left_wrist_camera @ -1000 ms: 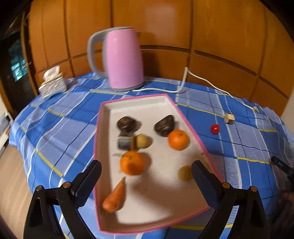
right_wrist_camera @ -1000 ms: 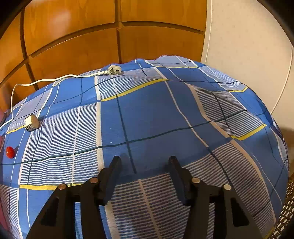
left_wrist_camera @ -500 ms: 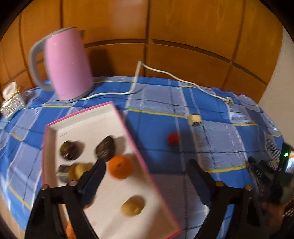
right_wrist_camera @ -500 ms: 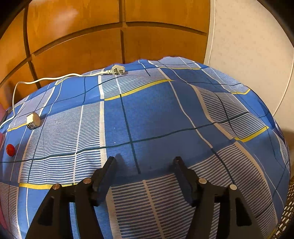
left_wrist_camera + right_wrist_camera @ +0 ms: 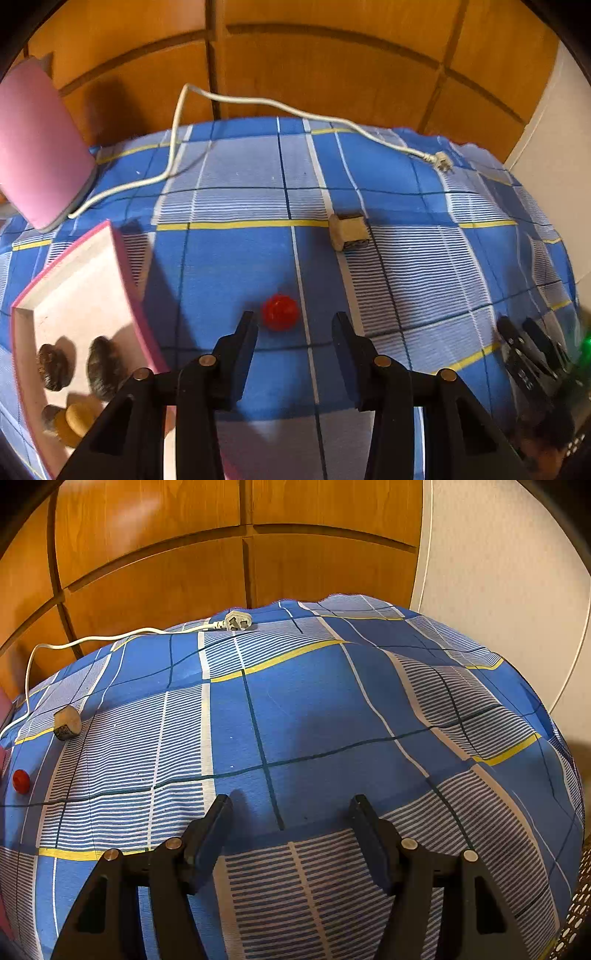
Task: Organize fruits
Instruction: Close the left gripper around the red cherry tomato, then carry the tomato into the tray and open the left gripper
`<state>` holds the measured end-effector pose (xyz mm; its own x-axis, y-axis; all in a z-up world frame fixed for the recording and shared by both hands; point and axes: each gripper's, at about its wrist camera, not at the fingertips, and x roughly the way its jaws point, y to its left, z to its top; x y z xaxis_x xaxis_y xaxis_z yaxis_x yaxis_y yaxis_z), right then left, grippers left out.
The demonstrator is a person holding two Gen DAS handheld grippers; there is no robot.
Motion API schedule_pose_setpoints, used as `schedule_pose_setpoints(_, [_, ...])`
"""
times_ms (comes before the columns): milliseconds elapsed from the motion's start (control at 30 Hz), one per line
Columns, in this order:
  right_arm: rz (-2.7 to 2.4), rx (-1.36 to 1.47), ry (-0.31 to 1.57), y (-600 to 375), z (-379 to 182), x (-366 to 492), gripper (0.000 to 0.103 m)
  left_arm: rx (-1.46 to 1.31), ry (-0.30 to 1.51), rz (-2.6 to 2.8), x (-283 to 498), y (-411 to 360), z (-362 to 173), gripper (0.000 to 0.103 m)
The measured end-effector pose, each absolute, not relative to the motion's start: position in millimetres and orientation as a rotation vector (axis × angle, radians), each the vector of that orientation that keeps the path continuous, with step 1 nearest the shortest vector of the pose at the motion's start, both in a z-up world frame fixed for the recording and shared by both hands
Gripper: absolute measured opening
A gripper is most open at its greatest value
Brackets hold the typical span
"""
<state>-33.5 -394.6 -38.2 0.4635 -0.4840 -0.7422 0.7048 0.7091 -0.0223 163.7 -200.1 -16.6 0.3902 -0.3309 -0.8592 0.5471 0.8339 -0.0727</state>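
A small red fruit [image 5: 279, 311] lies on the blue checked cloth, just right of the pink-rimmed tray [image 5: 125, 266]. My left gripper [image 5: 294, 319] points down at it. Its jaws are closing, and the fruit sits at the tips, close to the left finger [image 5: 240, 343], with no pad pressing on it. The tray holds two dark fruits [image 5: 103, 369] and a yellowish one [image 5: 79, 419]. My right gripper [image 5: 291, 801] hovers open over bare cloth with nothing between its fingers. From there the red fruit [image 5: 20, 781] shows at the far left.
A small beige block [image 5: 347, 230] lies beyond the red fruit. A pink kettle [image 5: 37, 147] stands at the back left. Its white cord [image 5: 177, 122] runs to a loose plug [image 5: 238, 622]. Wooden panels stand behind the table, with a white wall on the right.
My left gripper swung right, from above the tray to the red fruit on the cloth, and its jaws narrowed a lot. The right gripper stayed put and its jaws widened a little.
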Motion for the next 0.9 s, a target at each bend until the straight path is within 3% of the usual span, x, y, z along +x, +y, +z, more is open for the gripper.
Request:
schedule_pose_setpoints(100, [-0.744, 0.307, 0.801, -394, -38, -34, 0.067, 0.235, 1.060, -0.532, 175, -205, -28, 0.043])
schedule_pose_setpoints(167, [-0.745, 0.306, 0.801, -394, -38, -34, 0.067, 0.223, 1.094, -0.512, 182, -207, -37, 0.035])
schedule_pose_setpoints(200, [-0.745, 0.306, 0.801, -394, -38, -34, 0.067, 0.221, 1.107, -0.502, 185, -208, -42, 0.025])
schedule_pose_setpoints(433, [-0.746, 0.303, 0.800, -394, -38, -34, 0.067, 0.230, 1.046, -0.491, 179, -208, -44, 0.024])
schedule_pose_setpoints(900, [-0.747, 0.302, 0.800, -392, -38, -33, 0.067, 0.103, 0.910, -0.490, 127, -163, 4, 0.024])
